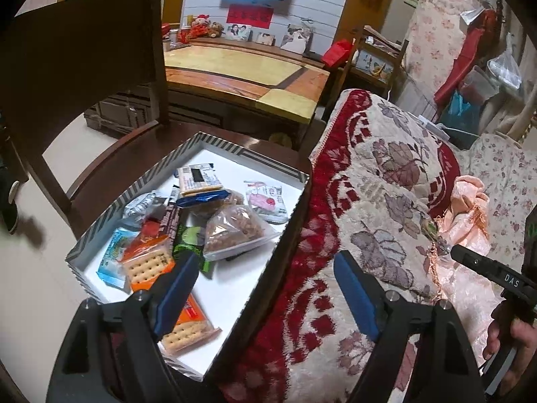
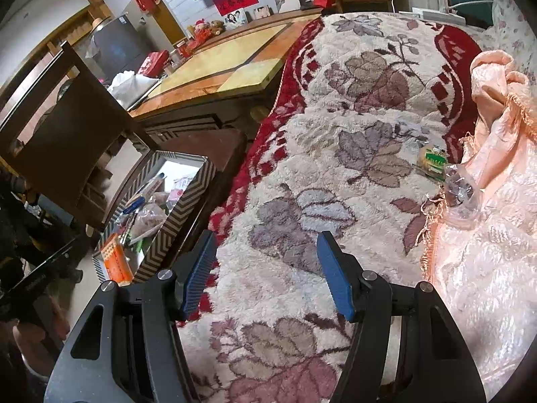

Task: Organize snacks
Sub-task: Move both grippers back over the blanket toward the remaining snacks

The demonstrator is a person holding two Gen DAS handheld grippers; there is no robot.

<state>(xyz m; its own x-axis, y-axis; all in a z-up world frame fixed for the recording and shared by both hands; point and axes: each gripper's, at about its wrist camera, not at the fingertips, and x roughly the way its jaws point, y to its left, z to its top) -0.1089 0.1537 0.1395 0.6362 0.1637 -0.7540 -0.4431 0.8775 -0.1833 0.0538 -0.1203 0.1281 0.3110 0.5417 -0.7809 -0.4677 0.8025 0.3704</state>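
On the chair seat at left, the striped box (image 1: 134, 198) holds snack packets; left tongs (image 1: 265, 268) and right tongs (image 2: 265, 252) gape empty over the floral blanket (image 2: 335, 134).

Dark wooden chair (image 1: 110, 154) carries striped-rim box (image 1: 141, 184) on its seat; box white inside, holding snack packets: cracker packs (image 1: 147, 268), bag of brown snacks (image 1: 235, 228), pink-printed packet (image 1: 268, 201).

Beside chair, floral red-and-cream blanket (image 2: 302, 154) covers bed. On blanket: one small snack packet with green label (image 2: 433, 161), crumpled clear wrapper (image 2: 461, 194) just beside it, peach satin cloth (image 2: 486, 235) at edge.
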